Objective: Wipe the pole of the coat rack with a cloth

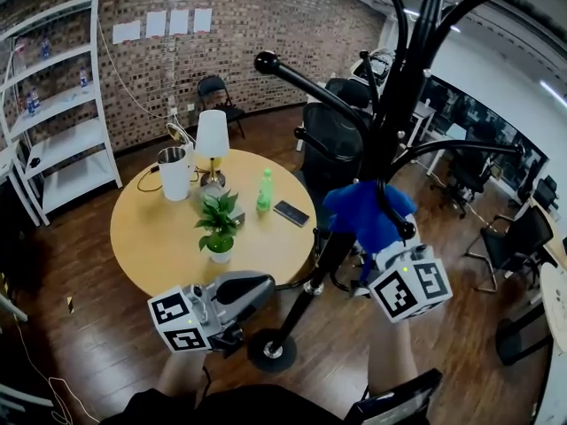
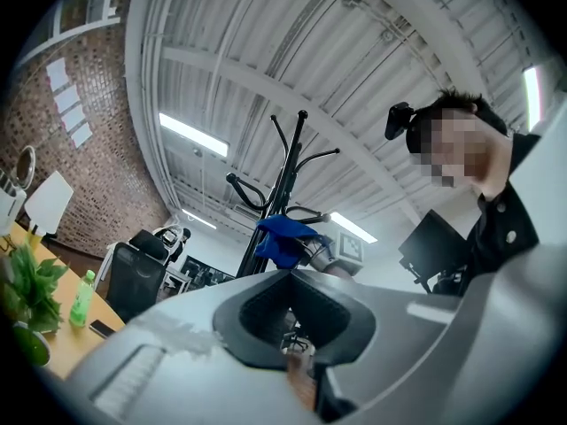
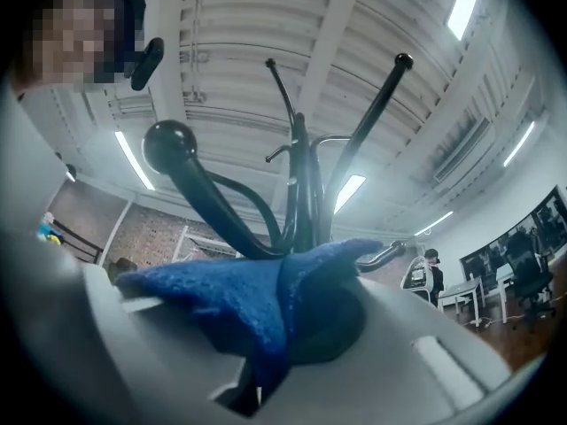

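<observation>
R gripper [image 1: 379,242] jaws clamped on fuzzy blue cloth [image 1: 361,211], held vs black metal coat-rack pole [image 1: 400,91]. L gripper [image 1: 250,292] closed, empty, low beside pole.

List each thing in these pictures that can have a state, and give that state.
coat rack: upright on the floor.
right gripper: shut on the blue cloth.
left gripper: shut, empty.
blue cloth: bunched, against the coat rack's pole.
green bottle: upright on the round table.
phone: lying flat, screen dark.
potted plant: upright.
</observation>
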The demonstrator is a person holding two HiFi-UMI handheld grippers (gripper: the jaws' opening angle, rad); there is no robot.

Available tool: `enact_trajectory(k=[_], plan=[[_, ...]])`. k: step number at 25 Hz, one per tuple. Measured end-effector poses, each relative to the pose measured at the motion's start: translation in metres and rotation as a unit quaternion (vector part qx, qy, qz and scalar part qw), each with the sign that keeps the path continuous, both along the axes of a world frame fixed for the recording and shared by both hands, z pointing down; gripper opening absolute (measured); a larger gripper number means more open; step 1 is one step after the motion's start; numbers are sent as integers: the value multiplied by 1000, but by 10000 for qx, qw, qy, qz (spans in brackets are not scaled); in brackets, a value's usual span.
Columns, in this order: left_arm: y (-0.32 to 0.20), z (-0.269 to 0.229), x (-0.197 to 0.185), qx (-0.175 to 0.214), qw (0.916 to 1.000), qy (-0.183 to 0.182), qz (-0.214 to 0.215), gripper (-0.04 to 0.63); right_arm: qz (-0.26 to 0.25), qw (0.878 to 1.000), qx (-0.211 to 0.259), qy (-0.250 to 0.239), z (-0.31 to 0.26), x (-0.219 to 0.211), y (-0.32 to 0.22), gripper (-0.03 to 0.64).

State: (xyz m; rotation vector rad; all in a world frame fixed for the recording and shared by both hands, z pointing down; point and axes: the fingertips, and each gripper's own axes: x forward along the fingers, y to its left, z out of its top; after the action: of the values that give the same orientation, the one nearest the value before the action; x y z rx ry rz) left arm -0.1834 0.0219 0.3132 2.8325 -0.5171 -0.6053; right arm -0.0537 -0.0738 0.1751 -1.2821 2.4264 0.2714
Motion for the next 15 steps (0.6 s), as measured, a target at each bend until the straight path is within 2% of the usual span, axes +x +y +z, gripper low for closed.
enact_trajectory(k=[3,7,15], plan=[[-4,1,-2,-5,10000,33,-16,2,-25,9998,162,-87,5,2,2,28],[-8,3,0,-50,10000,42,18,2,17,10000,36,-4,31,1,0,28],[-10,13,4,-216,9994,-61,278,2,230,9964,-820,2,139,0,-2,28]])
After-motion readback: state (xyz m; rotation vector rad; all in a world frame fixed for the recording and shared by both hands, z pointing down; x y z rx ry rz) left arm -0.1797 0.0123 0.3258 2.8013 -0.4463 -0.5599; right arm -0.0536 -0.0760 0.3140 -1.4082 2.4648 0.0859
